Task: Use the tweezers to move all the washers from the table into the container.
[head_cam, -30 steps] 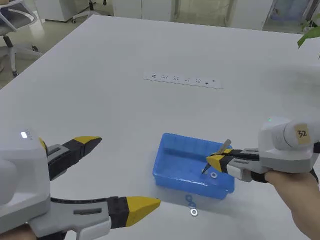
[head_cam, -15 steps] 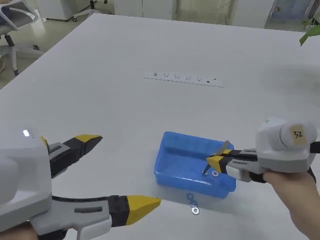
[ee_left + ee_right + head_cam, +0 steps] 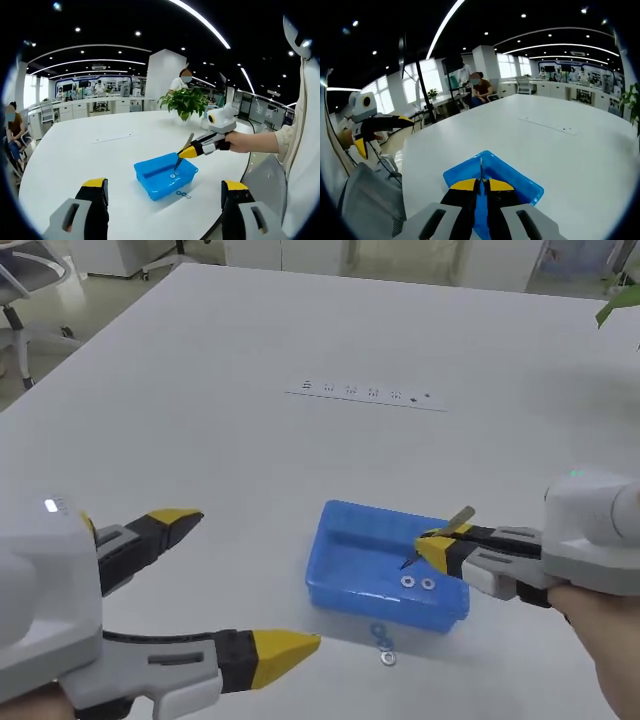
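Note:
A blue container (image 3: 350,555) stands on the white table, with two washers (image 3: 407,582) lying inside it near its right end. In front of the container, two more washers (image 3: 388,658) rest on the table. My right gripper (image 3: 438,542) is shut on the tweezers (image 3: 458,519), whose tip hangs just above the container's inside. In the right gripper view the tweezers (image 3: 481,170) stick up from the right gripper (image 3: 481,184) over the container (image 3: 517,186). My left gripper (image 3: 250,585) is open at the front left, holding nothing. The left gripper view shows the left gripper (image 3: 164,183), the container (image 3: 150,176) and the right gripper (image 3: 187,151).
A flush socket strip (image 3: 365,394) lies in the table's middle, far behind the container. A potted plant (image 3: 186,101) stands at the table's far edge. People sit and stand at other desks in the room. An office chair (image 3: 22,280) is beyond the left corner.
The tweezers' tip has risen from the container floor, and a second washer now lies where the tip was. The left gripper has stayed put.

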Tool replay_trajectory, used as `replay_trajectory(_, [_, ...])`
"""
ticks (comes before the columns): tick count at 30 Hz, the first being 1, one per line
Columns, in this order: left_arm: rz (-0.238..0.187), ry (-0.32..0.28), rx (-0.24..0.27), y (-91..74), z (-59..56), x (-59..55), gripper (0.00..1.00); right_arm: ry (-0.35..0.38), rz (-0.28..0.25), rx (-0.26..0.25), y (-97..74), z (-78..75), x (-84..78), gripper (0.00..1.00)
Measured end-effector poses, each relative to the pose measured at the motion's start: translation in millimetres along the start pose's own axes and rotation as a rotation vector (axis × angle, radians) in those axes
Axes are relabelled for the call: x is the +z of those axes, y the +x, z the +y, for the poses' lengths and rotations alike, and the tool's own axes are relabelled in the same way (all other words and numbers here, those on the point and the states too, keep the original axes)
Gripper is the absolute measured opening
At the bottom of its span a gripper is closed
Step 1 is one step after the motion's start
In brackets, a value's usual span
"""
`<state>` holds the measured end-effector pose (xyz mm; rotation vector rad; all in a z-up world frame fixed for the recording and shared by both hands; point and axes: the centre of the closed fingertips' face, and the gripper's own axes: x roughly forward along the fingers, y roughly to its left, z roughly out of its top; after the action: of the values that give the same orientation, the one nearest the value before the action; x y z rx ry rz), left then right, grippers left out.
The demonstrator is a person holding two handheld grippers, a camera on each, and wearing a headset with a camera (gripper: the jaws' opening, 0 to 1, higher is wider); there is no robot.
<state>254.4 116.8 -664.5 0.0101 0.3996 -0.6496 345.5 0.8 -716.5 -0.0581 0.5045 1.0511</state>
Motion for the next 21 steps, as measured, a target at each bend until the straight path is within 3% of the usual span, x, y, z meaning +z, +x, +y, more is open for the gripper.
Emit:
replay_trajectory(5, [0.001,0.001,-0.011,2.4,-2.3,0.3,0.95,0.007,-0.034,0.031,-10.2,16.9,5.8,0.03])
replay_trajectory(8, [0.004,0.003,-0.02,3.9,-4.1,0.0,0.95,0.012,-0.025,0.062,-13.1,30.0,-0.6,0.03])
replay_trajectory(14, [0.007,0.009,-0.031,5.4,-6.5,-0.3,0.95,0.02,0.048,0.104,-7.6,44.3,-29.5,0.03])
replay_trajectory(21, [0.016,0.016,-0.029,3.9,-5.8,-2.2,0.95,0.03,0.142,0.128,1.5,46.4,-61.3,0.03])
